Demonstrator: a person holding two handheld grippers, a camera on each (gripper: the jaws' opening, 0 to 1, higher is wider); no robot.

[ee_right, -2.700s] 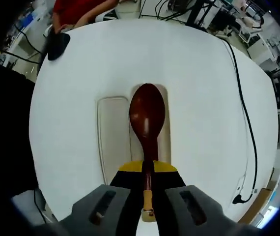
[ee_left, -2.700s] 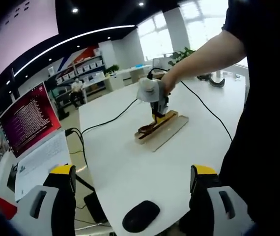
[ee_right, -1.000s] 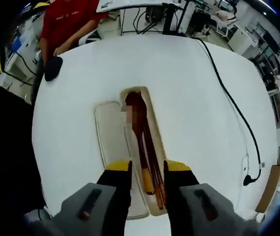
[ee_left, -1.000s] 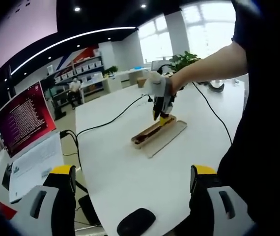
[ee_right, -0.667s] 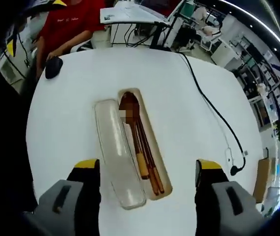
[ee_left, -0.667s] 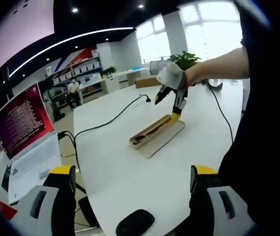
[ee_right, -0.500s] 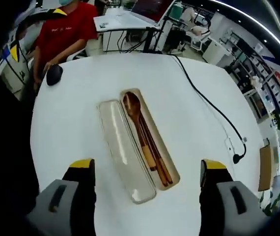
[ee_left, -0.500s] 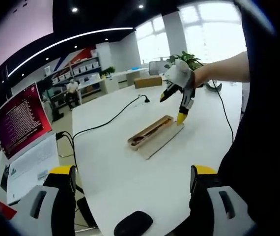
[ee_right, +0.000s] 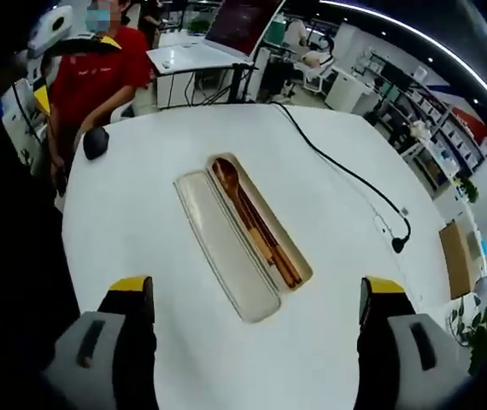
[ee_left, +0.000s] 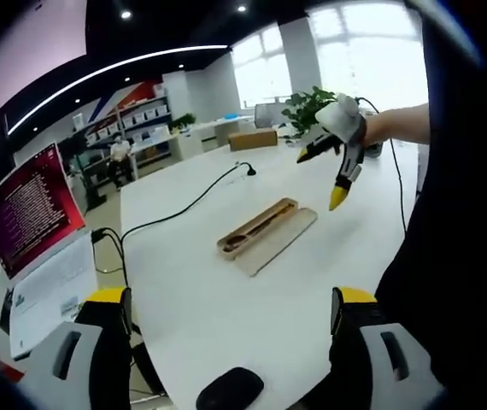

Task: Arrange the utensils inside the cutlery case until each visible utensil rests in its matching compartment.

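Both grippers, left (ee_left: pixel 223 342) and right (ee_right: pixel 256 329), hung spread and empty, while the long beige plastic cutlery case (ee_right: pixel 242 232) with its brown wooden spoon (ee_right: pixel 237 202) lay mid-tabletop, lengthwise ahead of the nearer right jaws.

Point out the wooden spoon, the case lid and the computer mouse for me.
wooden spoon (ee_right: pixel 227 177), right gripper view, on its bowl.
case lid (ee_right: pixel 226 248), right gripper view, on the middle of its inner face.
computer mouse (ee_right: pixel 96 143), right gripper view, on its top.
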